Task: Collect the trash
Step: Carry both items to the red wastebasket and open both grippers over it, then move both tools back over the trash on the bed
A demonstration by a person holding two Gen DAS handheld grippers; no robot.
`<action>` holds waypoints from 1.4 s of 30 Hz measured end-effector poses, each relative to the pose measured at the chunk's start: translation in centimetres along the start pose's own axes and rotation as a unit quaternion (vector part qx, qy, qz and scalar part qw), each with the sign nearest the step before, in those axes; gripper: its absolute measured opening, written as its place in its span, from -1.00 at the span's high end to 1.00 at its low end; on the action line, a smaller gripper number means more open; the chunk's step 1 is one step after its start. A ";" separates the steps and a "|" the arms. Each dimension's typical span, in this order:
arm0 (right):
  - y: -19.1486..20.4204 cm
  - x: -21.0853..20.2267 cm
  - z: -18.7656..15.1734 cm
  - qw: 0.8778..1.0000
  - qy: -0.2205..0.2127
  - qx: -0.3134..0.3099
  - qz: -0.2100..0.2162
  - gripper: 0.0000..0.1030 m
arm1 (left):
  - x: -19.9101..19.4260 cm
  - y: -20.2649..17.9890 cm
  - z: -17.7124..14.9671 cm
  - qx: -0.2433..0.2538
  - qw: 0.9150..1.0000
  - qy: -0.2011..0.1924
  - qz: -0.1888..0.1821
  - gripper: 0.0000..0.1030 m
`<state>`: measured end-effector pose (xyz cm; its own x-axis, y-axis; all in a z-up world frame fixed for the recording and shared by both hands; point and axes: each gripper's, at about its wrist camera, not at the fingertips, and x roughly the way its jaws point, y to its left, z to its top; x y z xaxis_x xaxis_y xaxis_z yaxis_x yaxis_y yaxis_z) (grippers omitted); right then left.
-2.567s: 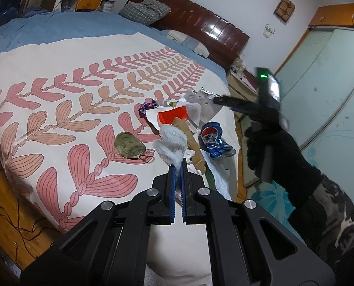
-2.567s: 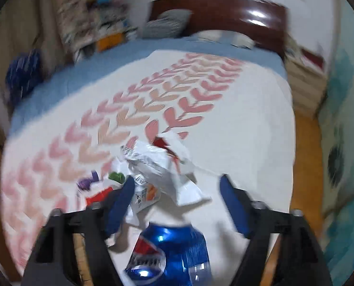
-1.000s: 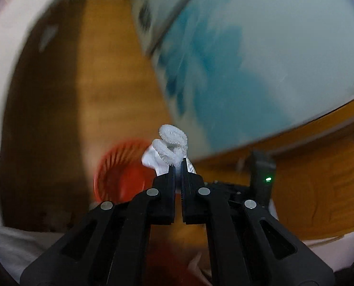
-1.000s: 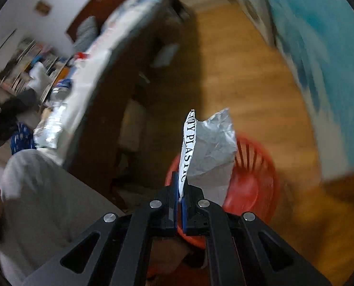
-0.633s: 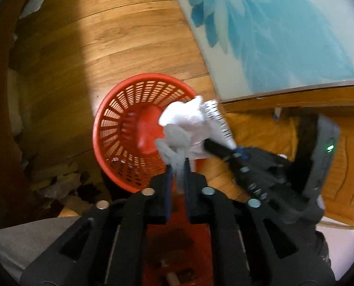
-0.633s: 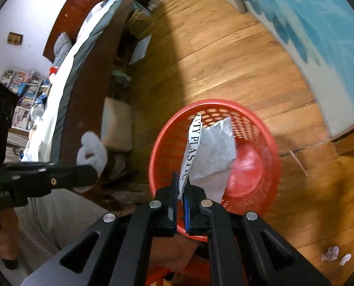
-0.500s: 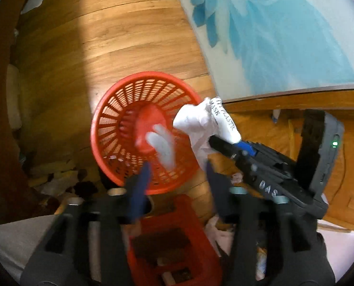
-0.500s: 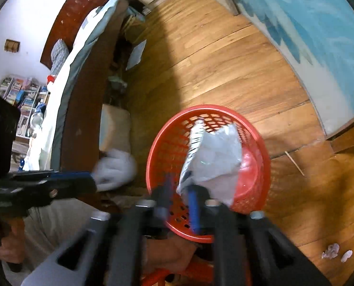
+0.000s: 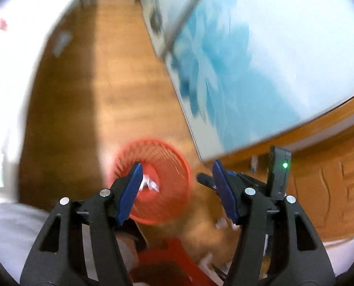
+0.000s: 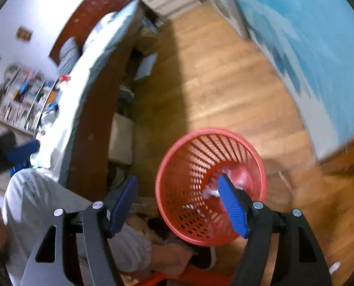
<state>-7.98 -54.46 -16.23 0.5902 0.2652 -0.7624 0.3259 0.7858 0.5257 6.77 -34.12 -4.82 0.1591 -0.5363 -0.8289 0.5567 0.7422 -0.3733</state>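
A home bedroom: bed point(image 10: 88, 76) with dark wooden headboard point(image 10: 93, 7), crowded bookshelf point(image 10: 22, 100), wood plank floor point(image 10: 215, 76), blue flower-patterned sliding doors point(image 9: 236, 54).

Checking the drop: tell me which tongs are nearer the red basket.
Hard to call; both tongs hang open over it. Right tongs straddle the red basket's near rim; left tongs frame its mouth.

Black left tongs point(image 9: 175, 187) and right tongs point(image 10: 178, 205) carry ridged blue pads point(image 9: 129, 193), silver screws; a green light glows mid-right; grey trousers point(image 10: 41, 205) lower left.
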 end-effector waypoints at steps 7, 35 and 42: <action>14.0 -3.4 3.5 0.987 -0.069 -0.132 0.056 -0.51 | -15.1 7.9 -4.7 -0.035 0.976 -0.172 0.126 -0.47; 44.6 5.9 1.9 0.913 0.007 -0.394 0.104 -0.78 | -24.7 16.8 -19.9 -0.174 0.916 -0.266 0.247 -0.47; 46.4 19.6 5.9 0.910 0.175 -0.372 0.049 -0.70 | -24.8 18.0 -20.5 -0.191 0.914 -0.274 0.229 -0.47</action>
<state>23.07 -16.04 -4.59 0.2763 0.4136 -0.8675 -0.3825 0.8754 0.2956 -3.89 0.75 0.53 0.7469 -0.1780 -0.6406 0.0206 0.9692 -0.2453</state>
